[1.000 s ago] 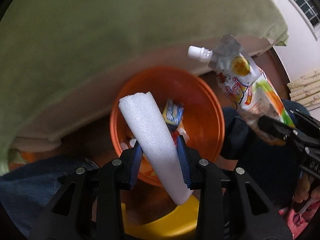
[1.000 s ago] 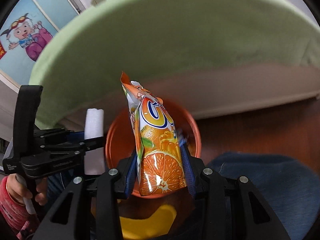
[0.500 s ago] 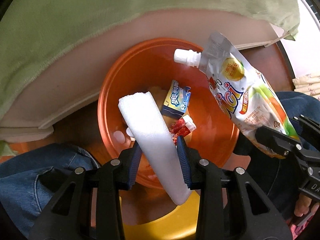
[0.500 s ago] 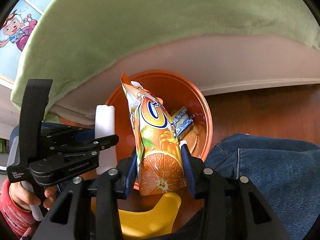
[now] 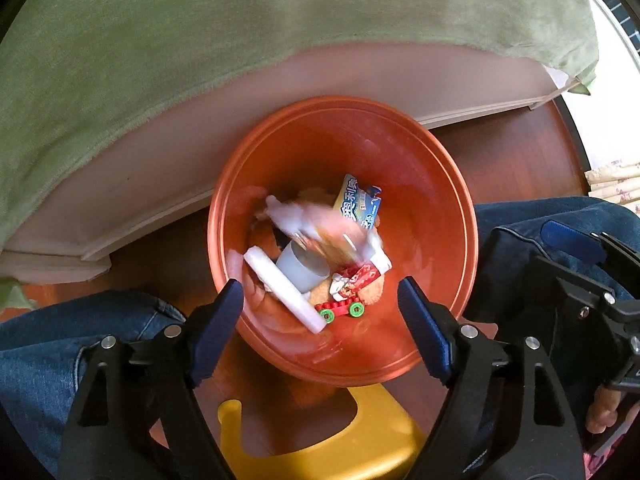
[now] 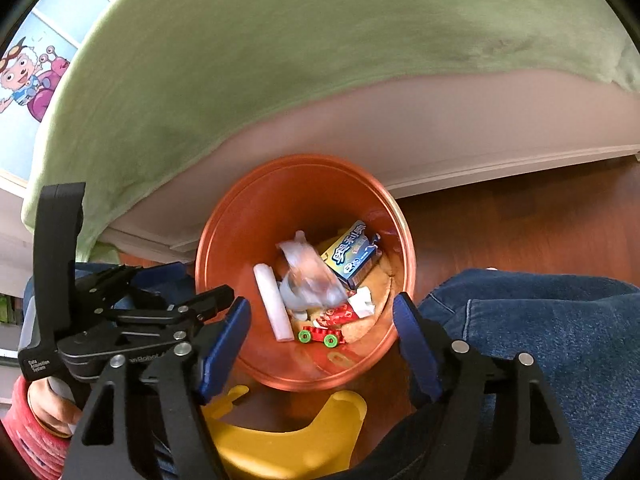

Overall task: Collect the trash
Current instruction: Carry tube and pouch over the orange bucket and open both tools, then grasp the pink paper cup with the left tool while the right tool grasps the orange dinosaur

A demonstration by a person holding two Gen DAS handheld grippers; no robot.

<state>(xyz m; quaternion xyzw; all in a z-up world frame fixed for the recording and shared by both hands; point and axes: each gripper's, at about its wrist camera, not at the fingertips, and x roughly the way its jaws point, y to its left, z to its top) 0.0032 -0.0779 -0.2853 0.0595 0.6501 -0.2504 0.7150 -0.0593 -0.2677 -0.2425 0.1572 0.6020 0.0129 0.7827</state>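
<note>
Both grippers over the orange bin, jaws just sprung wide and empty!

The left gripper [image 5: 320, 308] and right gripper [image 6: 322, 320] frame the orange bin [image 5: 436, 184] at centre; the white foam strip [image 5: 282, 290] lies inside, lower left, the juice pouch [image 6: 310, 276] a blur beside it (toy car [image 6: 320, 336] and blue wrapper [image 6: 354, 254] too). Green blanket [image 5: 200, 40] fills the top, yellow stool [image 5: 320, 452] below, jeans [image 6: 540, 320] either side.
</note>
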